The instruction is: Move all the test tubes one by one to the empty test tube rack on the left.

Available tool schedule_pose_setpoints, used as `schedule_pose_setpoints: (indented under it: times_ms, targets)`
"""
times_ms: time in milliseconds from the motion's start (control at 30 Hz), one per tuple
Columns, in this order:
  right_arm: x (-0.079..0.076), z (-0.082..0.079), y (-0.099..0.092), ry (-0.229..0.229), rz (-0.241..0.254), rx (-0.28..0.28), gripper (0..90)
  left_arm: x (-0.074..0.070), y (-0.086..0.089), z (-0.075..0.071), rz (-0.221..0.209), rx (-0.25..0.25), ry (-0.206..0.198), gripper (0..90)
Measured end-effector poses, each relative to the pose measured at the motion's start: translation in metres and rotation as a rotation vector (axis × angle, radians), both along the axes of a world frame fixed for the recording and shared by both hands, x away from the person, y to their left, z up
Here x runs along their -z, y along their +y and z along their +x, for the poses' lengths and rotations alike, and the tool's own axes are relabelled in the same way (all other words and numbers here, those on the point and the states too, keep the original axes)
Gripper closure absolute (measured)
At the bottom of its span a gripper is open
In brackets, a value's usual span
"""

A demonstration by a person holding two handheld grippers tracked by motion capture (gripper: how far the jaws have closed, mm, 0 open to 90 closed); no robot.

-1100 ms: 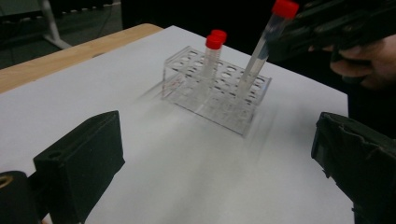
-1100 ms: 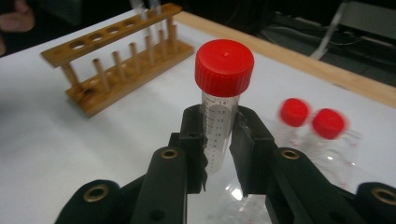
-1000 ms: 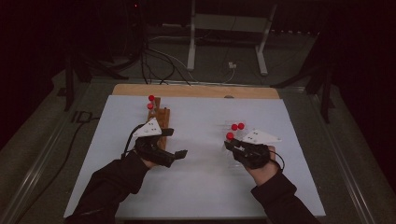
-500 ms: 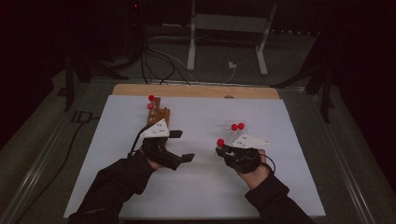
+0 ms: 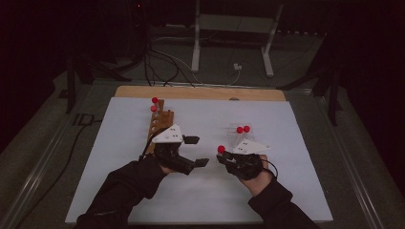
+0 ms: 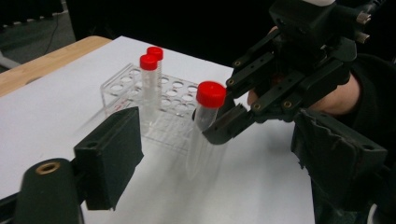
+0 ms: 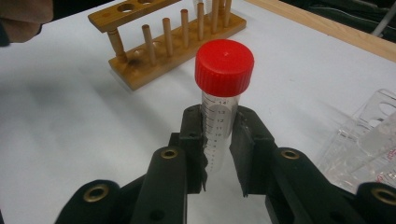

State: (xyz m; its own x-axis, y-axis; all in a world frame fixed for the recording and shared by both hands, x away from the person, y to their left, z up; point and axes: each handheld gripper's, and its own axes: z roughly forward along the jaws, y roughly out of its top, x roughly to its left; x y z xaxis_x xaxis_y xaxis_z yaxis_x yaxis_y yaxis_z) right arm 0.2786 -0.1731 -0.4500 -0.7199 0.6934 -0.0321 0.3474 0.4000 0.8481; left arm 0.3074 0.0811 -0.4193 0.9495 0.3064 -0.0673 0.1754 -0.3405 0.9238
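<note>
Right gripper [image 7: 219,154] first, close in: its jaws are pinched tight on a clear tube [image 7: 218,135] with a red cap [image 7: 224,67], gripping it below the printed scale and holding it upright above the white mat [image 5: 286,191]. From the high view that tube has come away from the clear rack [image 6: 163,105] since a second ago and now sits out toward the middle of the table — carried leftward, toward the other hand.

And the left gripper [image 5: 197,151] is answering. Its jaws are spread, nothing between them, though they have just been closing in from their widest. It too has slid in toward the centre since the earlier frames, away from the wooden rack [image 5: 160,125]. In the left gripper view the tube hangs right there ahead of its own jaws, still apart from them.

So this looks like a handover shaping up — my read is the tube is meant to pass from right to left, then on to the wooden rack. The left jaws need to come around the tube's body before the right lets go.

Farther back, 2 red-capped tubes stand in the clear rack, and 2 more red caps [image 5: 154,104] show at the far end of the wooden one.
</note>
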Motion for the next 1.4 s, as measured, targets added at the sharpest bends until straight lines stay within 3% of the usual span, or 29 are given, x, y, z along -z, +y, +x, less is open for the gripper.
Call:
schedule_pose_setpoints:
  times_ms: [300, 700, 1100, 1400]
  targets:
    - [0.000, -0.002, 0.004, 0.006, -0.002, -0.020, 74.8, 0.003, -0.013, -0.001, 0.002, 0.029, -0.015, 32.7]
    - [0.000, -0.006, 0.008, 0.004, 0.002, -0.041, 74.8, 0.006, -0.025, 0.002, 0.015, 0.019, -0.044, 46.6]
    - [-0.001, -0.008, 0.010, 0.005, -0.004, -0.055, 74.8, 0.013, -0.032, 0.007, 0.027, 0.035, -0.029, 60.5]
    - [-0.001, -0.007, 0.010, 0.008, 0.003, -0.056, 74.7, 0.014, -0.034, 0.007, 0.028, 0.038, -0.040, 70.7]
